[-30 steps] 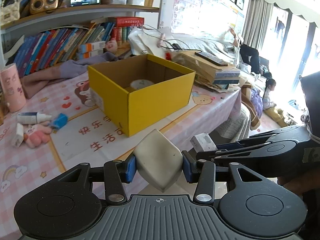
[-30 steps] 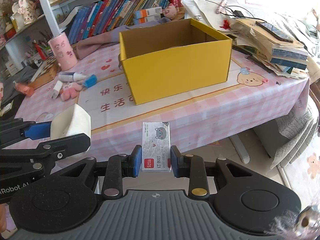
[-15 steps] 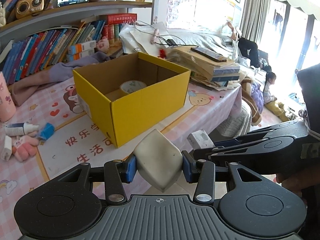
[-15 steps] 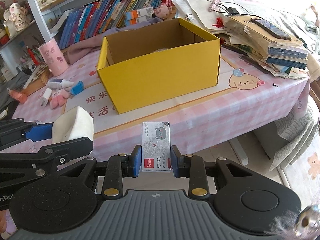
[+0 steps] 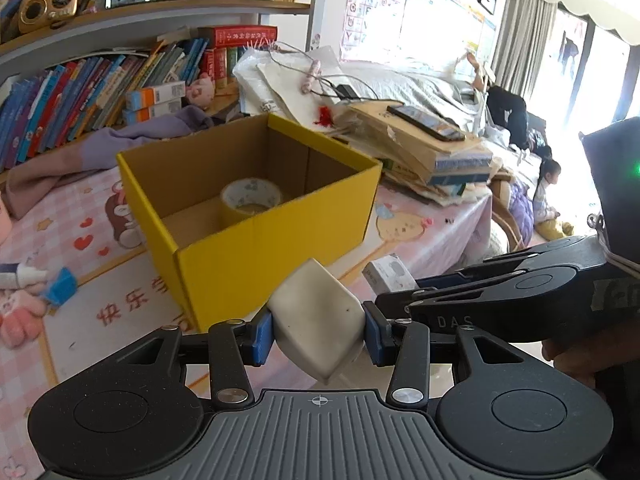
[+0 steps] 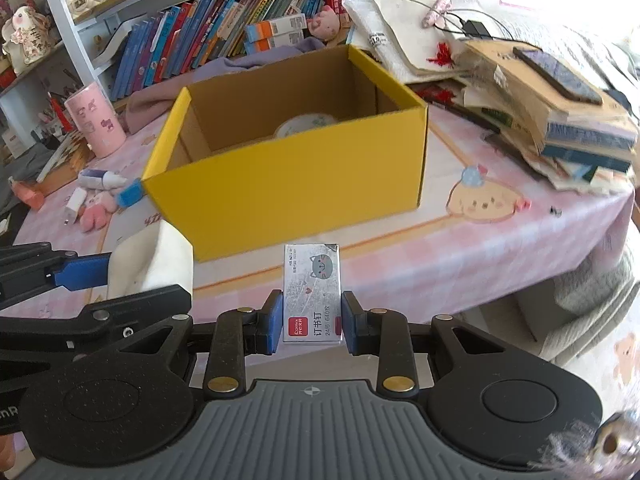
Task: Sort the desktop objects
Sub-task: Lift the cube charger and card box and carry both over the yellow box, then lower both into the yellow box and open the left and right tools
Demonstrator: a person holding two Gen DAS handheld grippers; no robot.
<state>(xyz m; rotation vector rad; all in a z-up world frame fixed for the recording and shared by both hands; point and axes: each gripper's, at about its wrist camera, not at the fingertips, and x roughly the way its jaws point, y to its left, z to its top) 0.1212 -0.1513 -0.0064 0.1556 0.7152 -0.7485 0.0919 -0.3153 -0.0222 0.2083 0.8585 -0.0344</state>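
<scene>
My left gripper (image 5: pixel 319 334) is shut on a big off-white eraser (image 5: pixel 318 322), held tilted just short of the near wall of an open yellow cardboard box (image 5: pixel 276 250). A roll of tape (image 5: pixel 250 200) lies inside the box. My right gripper (image 6: pixel 312 322) is shut on a small silver staple box (image 6: pixel 313 290) with a cat drawing, in front of the yellow box (image 6: pixel 288 196). The two grippers are side by side; in the right wrist view the eraser (image 6: pixel 150 258) shows at the left, and in the left wrist view the staple box (image 5: pixel 390 274) shows at the right.
The box stands on a pink checked tablecloth (image 6: pixel 500 248). A pink cup (image 6: pixel 94 124), a glue tube (image 6: pixel 100 178), a blue item (image 6: pixel 130 194) and a pink toy (image 6: pixel 96 212) lie at the left. A pile of books and papers with a phone (image 6: pixel 558 76) sits at the right. Bookshelves stand behind.
Both grippers have moved closer to the yellow box, which now looms larger in both views. The eraser and the staple box stay gripped as before.
</scene>
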